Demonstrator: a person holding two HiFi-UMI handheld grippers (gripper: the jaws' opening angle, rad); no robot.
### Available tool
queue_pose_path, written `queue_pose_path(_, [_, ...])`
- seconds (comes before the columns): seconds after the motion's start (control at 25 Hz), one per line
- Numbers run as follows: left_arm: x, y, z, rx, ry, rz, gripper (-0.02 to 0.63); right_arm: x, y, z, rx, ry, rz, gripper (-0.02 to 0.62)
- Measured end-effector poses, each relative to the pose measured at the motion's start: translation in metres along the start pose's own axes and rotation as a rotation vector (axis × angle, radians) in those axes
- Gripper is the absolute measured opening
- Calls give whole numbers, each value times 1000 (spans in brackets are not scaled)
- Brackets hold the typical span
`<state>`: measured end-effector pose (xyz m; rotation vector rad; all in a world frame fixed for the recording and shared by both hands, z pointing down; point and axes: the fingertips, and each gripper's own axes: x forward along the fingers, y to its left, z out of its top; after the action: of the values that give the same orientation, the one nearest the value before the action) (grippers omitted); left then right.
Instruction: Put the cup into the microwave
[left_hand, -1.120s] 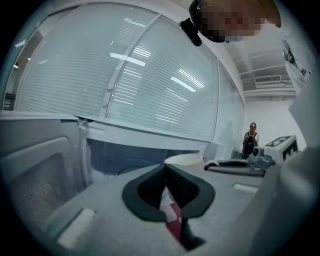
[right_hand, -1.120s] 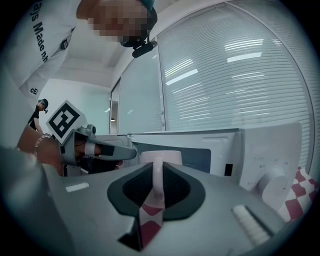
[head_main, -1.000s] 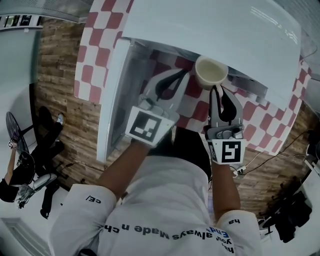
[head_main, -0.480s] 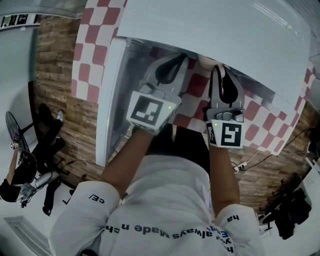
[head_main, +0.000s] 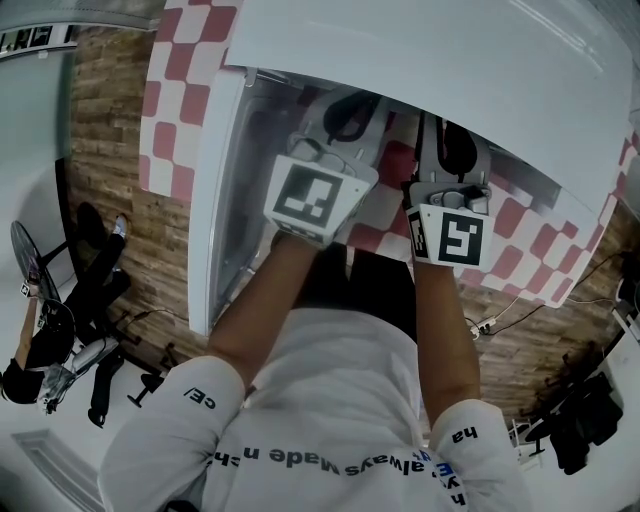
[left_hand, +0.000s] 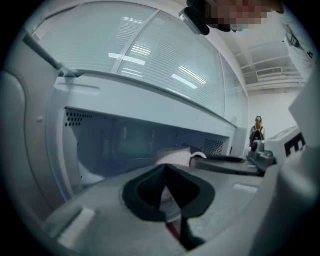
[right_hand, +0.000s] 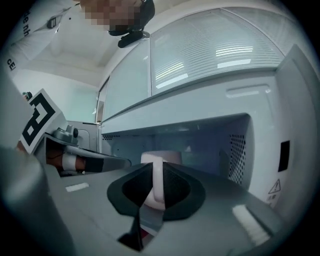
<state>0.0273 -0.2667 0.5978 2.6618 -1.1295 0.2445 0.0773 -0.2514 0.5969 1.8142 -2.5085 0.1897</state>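
- At the microwave (right_hand: 210, 135) mouth, in the right gripper view, the right gripper (right_hand: 152, 167) is shown clamped on the handle (right_hand: 157, 187) of the white cup (right_hand: 162, 156), which is held at the cavity opening. Whether its base is resting on the oven floor cannot be told. Only the thin handle is pinched, so the cup could be swung or tipped by a jolt. It could also be dropped if the jaws are released before the base is set down.
- In the left gripper view, the left gripper (left_hand: 165, 170) is seen with its jaws together and nothing between them, close beside the cup. The cup could be knocked if this gripper is pushed further in.
- In the head view, both grippers are pictured reaching under the microwave's top, beside the open door (head_main: 215, 200). The cup is hidden there, so its rim could be caught on the upper edge if it is lifted unseen.
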Motion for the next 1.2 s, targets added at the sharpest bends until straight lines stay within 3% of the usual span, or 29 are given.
queue_pose_path(0.72, [4, 10, -12, 21, 20, -8, 0, 11, -7, -17, -7, 9, -8, 37])
queue_pose_path(1.2, [0, 3, -24, 58, 53, -62, 0, 6, -4, -25, -32, 25, 7, 38])
